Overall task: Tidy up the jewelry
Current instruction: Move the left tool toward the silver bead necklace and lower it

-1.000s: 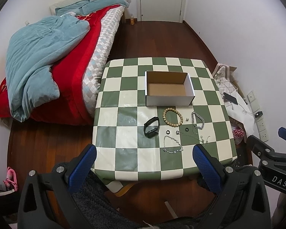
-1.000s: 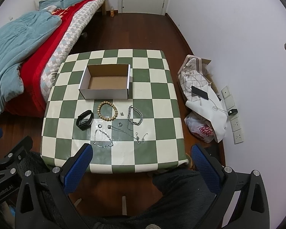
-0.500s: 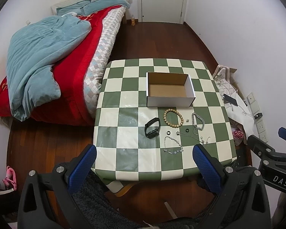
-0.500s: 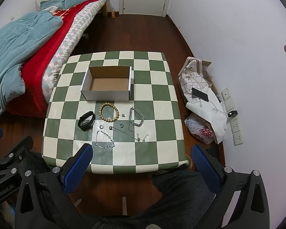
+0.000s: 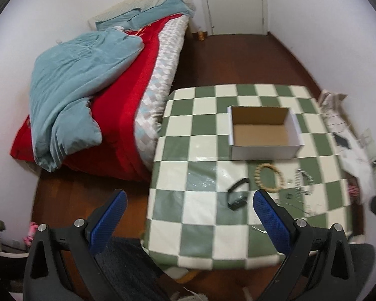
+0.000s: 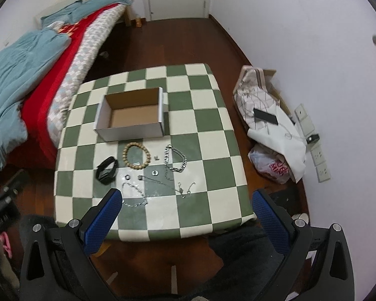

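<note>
Left gripper (image 5: 189, 208) and right gripper (image 6: 185, 207), both with blue-padded fingers spread wide, gripping nothing, held above the near edge of the green-and-cream checkered table (image 6: 208, 125). Open white cardboard box (image 6: 131, 115) near table centre. Just in front of it: wooden bead bracelet (image 6: 136, 155), black wristband (image 6: 107, 170), chunky silver chain (image 6: 174, 159), thin silver chains (image 6: 135, 195), small rings (image 6: 154, 173).
</note>
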`<state>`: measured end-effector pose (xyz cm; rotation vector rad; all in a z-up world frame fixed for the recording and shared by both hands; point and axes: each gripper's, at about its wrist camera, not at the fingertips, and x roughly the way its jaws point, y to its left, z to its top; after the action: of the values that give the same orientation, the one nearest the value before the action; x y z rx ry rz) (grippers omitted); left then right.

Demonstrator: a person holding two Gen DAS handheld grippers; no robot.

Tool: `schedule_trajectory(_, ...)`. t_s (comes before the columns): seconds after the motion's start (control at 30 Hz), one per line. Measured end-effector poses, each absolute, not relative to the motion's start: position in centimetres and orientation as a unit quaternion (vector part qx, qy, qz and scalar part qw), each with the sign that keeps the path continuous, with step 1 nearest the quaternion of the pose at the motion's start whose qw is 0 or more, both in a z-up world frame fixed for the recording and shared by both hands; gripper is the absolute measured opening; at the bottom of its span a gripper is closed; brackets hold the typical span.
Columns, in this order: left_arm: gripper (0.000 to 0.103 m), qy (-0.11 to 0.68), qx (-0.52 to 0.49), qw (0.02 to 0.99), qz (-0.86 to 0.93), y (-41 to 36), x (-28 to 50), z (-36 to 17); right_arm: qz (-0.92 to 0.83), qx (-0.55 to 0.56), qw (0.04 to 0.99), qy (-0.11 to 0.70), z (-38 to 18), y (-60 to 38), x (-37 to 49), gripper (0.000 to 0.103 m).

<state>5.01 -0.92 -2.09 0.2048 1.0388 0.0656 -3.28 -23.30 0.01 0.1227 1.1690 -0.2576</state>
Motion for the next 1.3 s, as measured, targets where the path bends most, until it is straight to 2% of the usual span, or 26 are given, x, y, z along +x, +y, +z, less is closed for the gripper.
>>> schedule_trajectory(0.1,0.103,0.513,0.112,0.85,0.042,-0.8,7.0,-5.1,-0.128,0.079,0.812,0.564,-2.7,-25.1,-1.9,0.103)
schedule_trajectory(0.43,0.103,0.579,0.168,0.797,0.033,-3.5,8.9,-14.9,-0.136,0.128,0.765,0.616,-13.7,-29.0,2.3,0.069)
schedule_trajectory(0.5,0.103,0.592,0.172,0.787,0.024,-4.4,8.4,-16.4,-0.132,0.133,0.753,0.63,-15.9,-29.2,2.7,0.066)
schedule_trajectory(0.67,0.103,0.61,0.182,0.771,0.007,-6.2,7.5,-19.2,-0.119,0.136,0.727,0.662,-20.9,-29.0,2.8,0.066)
schedule_trajectory(0.97,0.102,0.622,0.19,0.759,-0.008,-7.1,6.8,-21.2,-0.105,0.092,0.713,0.687,-25.8,-25.9,1.9,0.066)
schedule_trajectory(1.07,0.102,0.632,0.181,0.753,-0.014,-7.1,6.4,-21.8,-0.101,0.078,0.733,0.668,-25.5,-24.6,1.5,0.052)
schedule_trajectory(1.1,0.102,0.636,0.177,0.751,-0.018,-7.0,6.4,-22.0,-0.098,0.072,0.741,0.66,-25.2,-24.2,1.4,0.027)
schedule_trajectory(1.13,0.102,0.64,0.172,0.749,-0.019,-7.0,6.3,-22.2,-0.099,0.066,0.748,0.653,-24.9,-24.0,1.2,0.006)
schedule_trajectory(1.3,0.102,0.656,0.133,0.742,-0.039,-7.2,6.2,-23.1,-0.105,0.091,0.749,0.648,-24.6,-25.1,0.8,0.0)
